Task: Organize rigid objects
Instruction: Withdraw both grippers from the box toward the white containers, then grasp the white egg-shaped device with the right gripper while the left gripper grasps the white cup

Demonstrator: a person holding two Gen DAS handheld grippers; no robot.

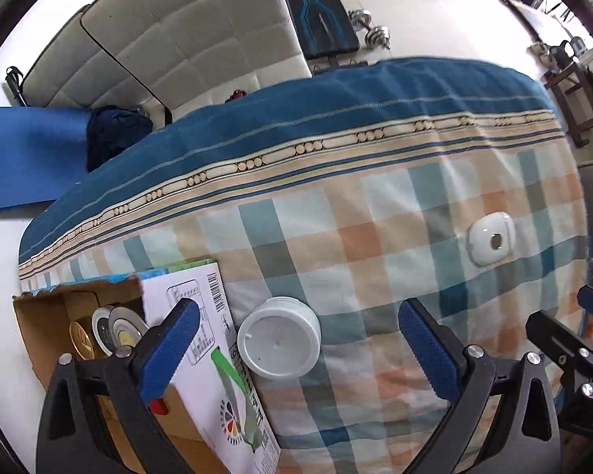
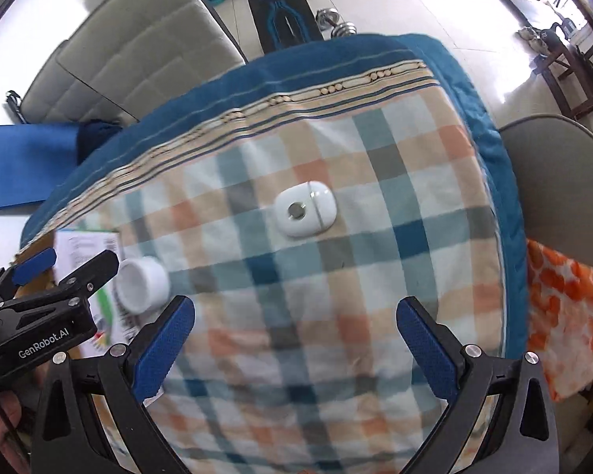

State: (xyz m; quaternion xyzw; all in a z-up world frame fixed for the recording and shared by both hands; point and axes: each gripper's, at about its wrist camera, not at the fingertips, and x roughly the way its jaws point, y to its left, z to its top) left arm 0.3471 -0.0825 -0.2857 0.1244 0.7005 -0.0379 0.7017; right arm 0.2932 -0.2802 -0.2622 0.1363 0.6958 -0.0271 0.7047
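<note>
A round white jar (image 1: pixel 279 337) lies on the checked tablecloth (image 1: pixel 375 245), between the open fingers of my left gripper (image 1: pixel 300 316) and just ahead of them. It also shows in the right wrist view (image 2: pixel 142 284). A white rounded-square case (image 1: pixel 491 239) with a round metal centre lies further right; in the right wrist view the case (image 2: pixel 305 208) sits ahead of my open, empty right gripper (image 2: pixel 296 312). An open cardboard box (image 1: pixel 79 316) at the left holds round tins (image 1: pixel 110 330).
The box's white printed flap (image 1: pixel 217 355) touches the jar. The left gripper (image 2: pixel 47 272) reaches in at the right wrist view's left edge. A grey chair (image 2: pixel 561 181) with orange cloth (image 2: pixel 565 316) stands right of the table. A sofa (image 1: pixel 186 31) and dumbbells (image 1: pixel 369 27) lie beyond.
</note>
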